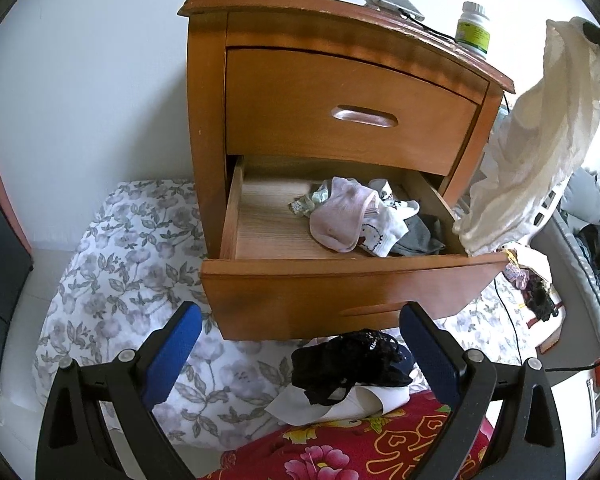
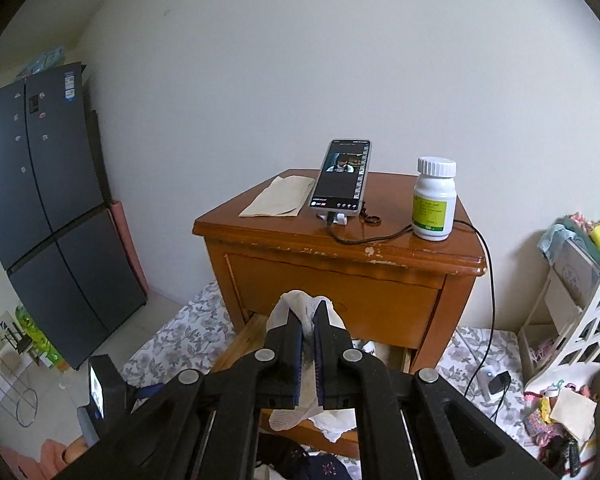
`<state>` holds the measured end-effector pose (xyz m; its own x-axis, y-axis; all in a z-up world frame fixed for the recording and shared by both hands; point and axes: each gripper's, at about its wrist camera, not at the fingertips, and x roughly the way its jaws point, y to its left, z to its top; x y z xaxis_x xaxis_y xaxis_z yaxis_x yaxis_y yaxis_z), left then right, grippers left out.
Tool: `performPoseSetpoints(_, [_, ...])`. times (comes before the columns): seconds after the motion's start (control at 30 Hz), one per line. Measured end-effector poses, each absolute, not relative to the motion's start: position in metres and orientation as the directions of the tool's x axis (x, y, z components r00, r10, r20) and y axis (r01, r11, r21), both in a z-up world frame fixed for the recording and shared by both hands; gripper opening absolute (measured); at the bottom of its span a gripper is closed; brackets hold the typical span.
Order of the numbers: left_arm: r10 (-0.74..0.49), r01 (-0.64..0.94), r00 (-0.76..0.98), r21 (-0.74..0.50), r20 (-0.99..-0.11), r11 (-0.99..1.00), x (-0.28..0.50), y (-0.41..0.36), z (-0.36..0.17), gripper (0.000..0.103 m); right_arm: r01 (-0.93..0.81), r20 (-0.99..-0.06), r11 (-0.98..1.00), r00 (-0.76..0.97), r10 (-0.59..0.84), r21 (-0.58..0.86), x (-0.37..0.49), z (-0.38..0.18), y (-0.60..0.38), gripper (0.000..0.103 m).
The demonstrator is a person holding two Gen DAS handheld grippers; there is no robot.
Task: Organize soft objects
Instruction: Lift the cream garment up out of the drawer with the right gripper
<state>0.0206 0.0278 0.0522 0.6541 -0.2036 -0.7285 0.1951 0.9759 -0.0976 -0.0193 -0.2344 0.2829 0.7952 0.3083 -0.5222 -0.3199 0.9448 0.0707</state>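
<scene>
Wooden nightstand (image 1: 340,120): top drawer shut, bottom drawer (image 1: 352,280) pulled out. Inside drawer, right half: heap of socks (image 1: 352,216), pink, white, grey.

Right gripper (image 2: 308,320): clenched on cream-white garment (image 2: 296,304); same garment (image 1: 540,140) hangs in air right of nightstand, above drawer's right corner.

Left gripper (image 1: 300,320): jaws spread, nothing between pads, low before drawer front.

Black lace garment (image 1: 352,360): on floral bedding (image 1: 120,260) below drawer front, atop white item.

Nightstand top: phone (image 2: 340,178) on stand, white bottle (image 2: 434,200), folded paper (image 2: 278,196).

The wooden bedside cabinet (image 2: 340,280) carries a propped phone (image 2: 342,178), white pill bottle (image 2: 434,200) right of the phone, beige paper (image 2: 280,196) left of the phone.
</scene>
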Motion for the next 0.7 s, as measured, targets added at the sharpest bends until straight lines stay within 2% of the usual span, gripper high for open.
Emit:
performPoseSetpoints(0.4, [-0.202, 0.203, 0.670, -0.085, -0.715, 0.976, 0.007, 0.024, 0.062, 0.099, -0.366, -0.506, 0.930, 0.796, 0.332, 0.035, -0.061, 0.284, -0.223, 0.005])
performPoseSetpoints(0.7, [-0.204, 0.209, 0.672, -0.082, -0.712, 0.975, 0.002, 0.022, 0.064, 0.099, -0.387, -0.582, 0.921, 0.740, 0.338, 0.043, -0.062, 0.255, -0.215, 0.005])
